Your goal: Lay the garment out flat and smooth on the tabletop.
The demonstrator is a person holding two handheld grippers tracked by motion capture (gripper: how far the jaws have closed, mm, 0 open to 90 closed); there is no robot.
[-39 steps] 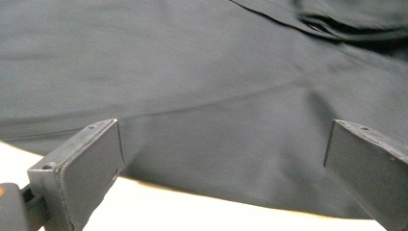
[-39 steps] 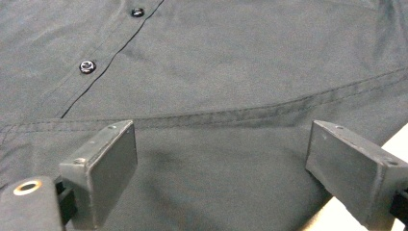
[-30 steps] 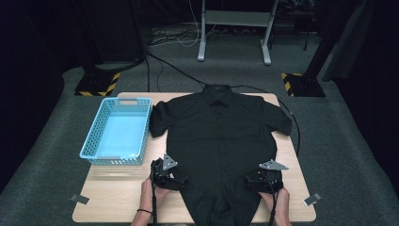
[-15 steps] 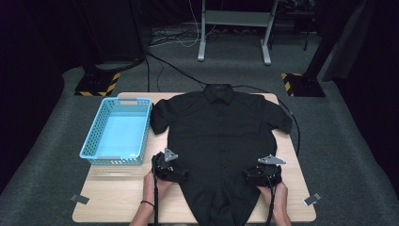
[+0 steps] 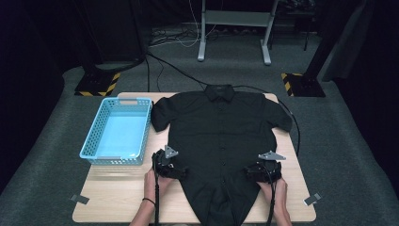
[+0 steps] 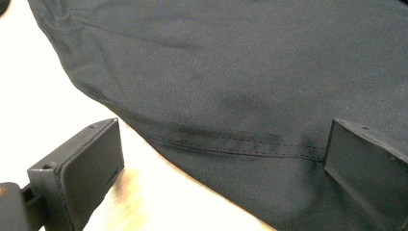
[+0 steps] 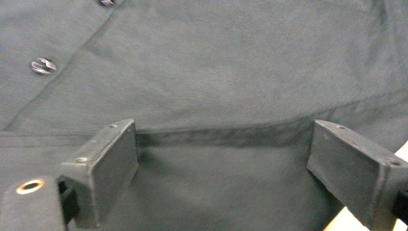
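Dark grey carpet surrounds my pale wooden desk (image 5: 113,197), with a metal stand and striped floor weights behind it. On the desk's left part sits a light blue basket (image 5: 96,134) with a latticed wall, just beside the left sleeve of a black short-sleeved shirt (image 5: 221,127). That shirt lies flat and buttoned across the middle of the desk, collar at the far edge, hem hanging over the near edge. My left hand-held gripper (image 5: 170,165) rests at the shirt's left side seam, low down; in the left gripper view its jaws stand wide, one over bare wood, the other over cloth, with the stitched edge between them. My right hand-held gripper (image 5: 263,170) sits at the shirt's right side, jaws equally wide over a fold in the fabric, pinching nothing. Two buttons (image 7: 43,65) show up near the right gripper view's upper left.
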